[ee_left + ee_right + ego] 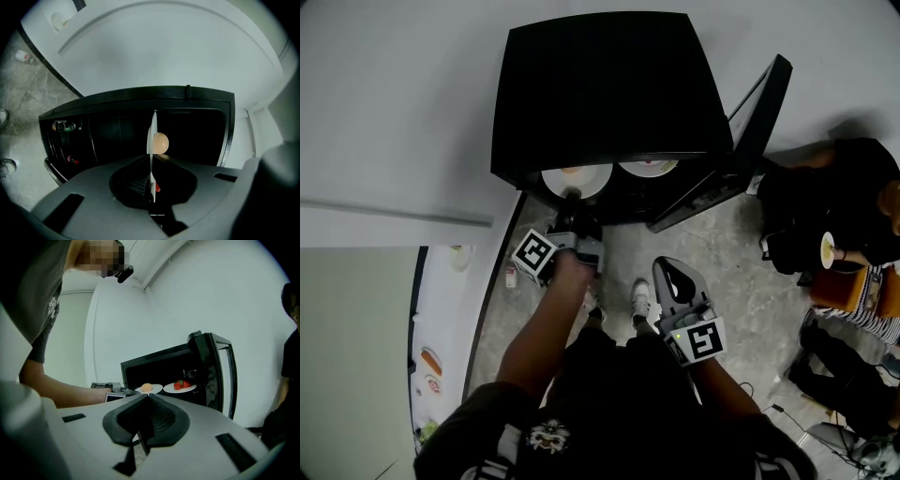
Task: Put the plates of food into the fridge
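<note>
A black mini fridge (600,94) stands with its door (741,141) swung open to the right. My left gripper (572,202) is at the fridge mouth, shut on the rim of a white plate (577,178) that carries a round bun (161,143). In the left gripper view the plate (153,136) runs edge-on between the jaws. A second white plate with strawberries (180,387) sits inside to the right of the bun plate (148,389). My right gripper (667,269) hangs back over the floor, shut and holding nothing.
Bottles (63,126) stand in the door shelves. A person (844,216) sits at the right with a cup (828,250). My shoes (642,300) are on the stone floor in front of the fridge. A white counter (441,319) with small items runs along the left.
</note>
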Available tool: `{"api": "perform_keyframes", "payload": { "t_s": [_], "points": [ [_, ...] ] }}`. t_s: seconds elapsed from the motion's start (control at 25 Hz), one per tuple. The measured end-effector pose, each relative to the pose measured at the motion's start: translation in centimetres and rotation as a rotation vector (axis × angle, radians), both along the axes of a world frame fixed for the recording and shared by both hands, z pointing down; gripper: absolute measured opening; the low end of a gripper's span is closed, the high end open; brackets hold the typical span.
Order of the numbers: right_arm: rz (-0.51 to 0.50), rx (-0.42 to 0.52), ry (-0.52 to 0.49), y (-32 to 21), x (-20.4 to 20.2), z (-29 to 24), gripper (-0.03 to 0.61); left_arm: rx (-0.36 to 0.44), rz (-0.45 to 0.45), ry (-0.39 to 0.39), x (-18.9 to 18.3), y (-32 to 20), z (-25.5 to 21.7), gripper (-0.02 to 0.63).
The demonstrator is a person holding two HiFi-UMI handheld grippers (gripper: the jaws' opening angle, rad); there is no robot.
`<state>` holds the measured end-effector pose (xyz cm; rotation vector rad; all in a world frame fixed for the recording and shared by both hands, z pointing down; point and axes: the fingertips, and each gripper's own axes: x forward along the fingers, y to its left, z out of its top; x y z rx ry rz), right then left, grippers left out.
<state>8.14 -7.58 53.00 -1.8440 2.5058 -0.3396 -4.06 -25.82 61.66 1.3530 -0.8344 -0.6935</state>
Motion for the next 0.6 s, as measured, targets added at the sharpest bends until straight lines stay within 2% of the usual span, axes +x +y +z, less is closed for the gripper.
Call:
{"api": "perform_keyframes", "payload": {
  "t_s": [0.2,0.52,0.6],
  "points": [
    [0.018,0.020,-0.009,0.1,0.0,0.2,0.026,0.004,-0.021,-0.004,0.3,-1.3,-0.6,0.032],
    [0.037,0.014,0.014,0.2,1.3,-0.5,0.026,0.013,-0.062,-0.061,0.2,-2.2,-0.3,0.034],
    [0.035,0.028,0.009,0.3,1.4,-0.9,0.026,0.017,-0.064,-0.086,0.1,-1.9,-0.2,0.090]
  ]
}}
